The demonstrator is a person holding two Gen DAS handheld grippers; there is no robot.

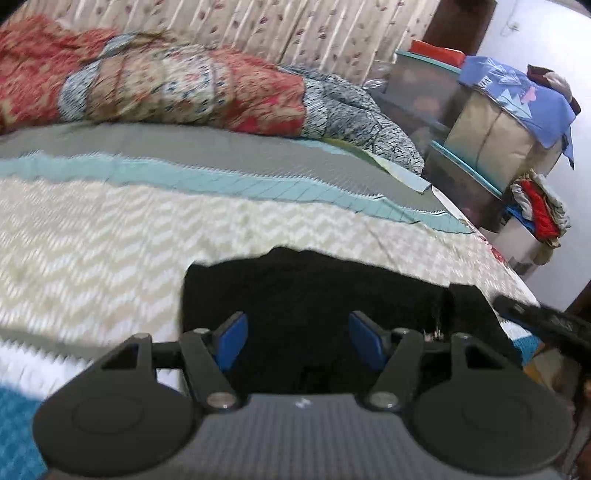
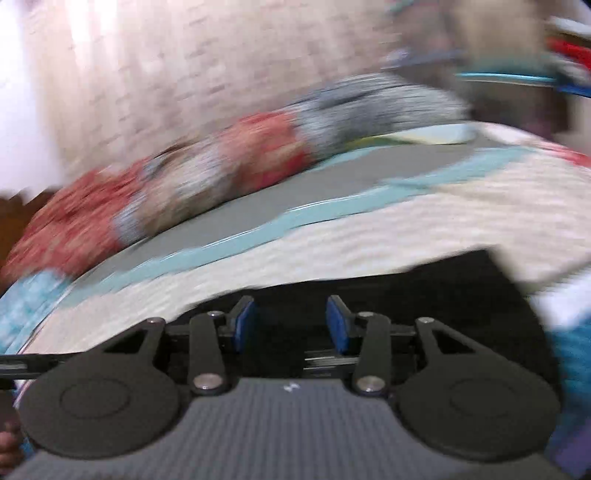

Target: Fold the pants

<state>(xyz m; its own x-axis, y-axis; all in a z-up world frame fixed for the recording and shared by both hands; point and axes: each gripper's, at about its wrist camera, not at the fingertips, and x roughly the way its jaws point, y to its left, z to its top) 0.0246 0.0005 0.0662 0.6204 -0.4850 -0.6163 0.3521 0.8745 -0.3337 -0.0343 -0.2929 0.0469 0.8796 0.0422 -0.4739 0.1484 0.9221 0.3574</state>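
Black pants (image 1: 314, 295) lie on the bed's cream zigzag cover (image 1: 92, 236), in a compact dark shape. My left gripper (image 1: 298, 339) is open, its blue pads (image 1: 234, 338) spread above the pants with nothing between them. In the blurred right wrist view the pants (image 2: 424, 288) spread below my right gripper (image 2: 291, 325), which is open and empty over the cloth. Part of the right gripper (image 1: 546, 325) shows at the right edge of the left wrist view, beside the pants.
A rolled red and grey patterned quilt (image 1: 184, 88) lies along the far side of the bed by the curtain (image 1: 295, 26). Storage boxes and stacked clothes (image 1: 491, 122) stand past the bed's right edge. A blue towel (image 1: 14, 435) lies at the near left.
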